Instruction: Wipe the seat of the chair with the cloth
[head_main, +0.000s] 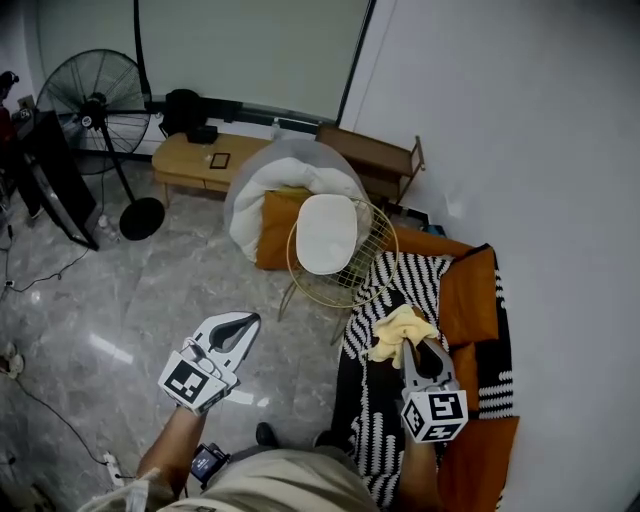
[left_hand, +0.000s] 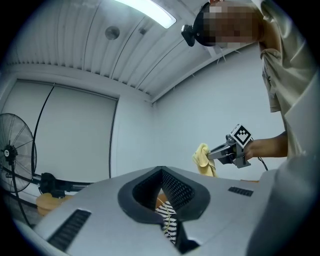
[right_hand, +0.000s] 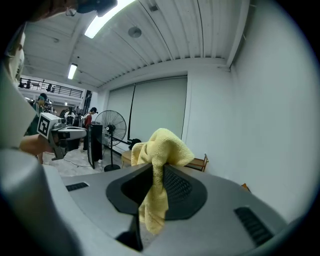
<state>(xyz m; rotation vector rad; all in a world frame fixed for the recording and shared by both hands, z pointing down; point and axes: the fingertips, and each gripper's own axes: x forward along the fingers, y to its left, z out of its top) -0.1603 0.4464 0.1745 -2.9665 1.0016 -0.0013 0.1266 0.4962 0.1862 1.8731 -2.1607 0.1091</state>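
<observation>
A grey marble floor (head_main: 150, 290) spreads below you, and the wire-framed chair (head_main: 372, 252) stands on it beside a striped throw (head_main: 396, 277). Your right gripper (head_main: 408, 345) is clamped on the yellow cloth (head_main: 396, 332), apart from the chair's white seat (head_main: 328, 233). Your left gripper (head_main: 243, 320) hangs over the floor, jaws together with nothing between them.

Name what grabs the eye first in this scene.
The yellow cloth bunched in the right gripper jaws stands out, low right against a black-and-white striped blanket. Ahead at centre stands the chair, a white seat in a gold wire frame. The left gripper is shut and empty.
</observation>
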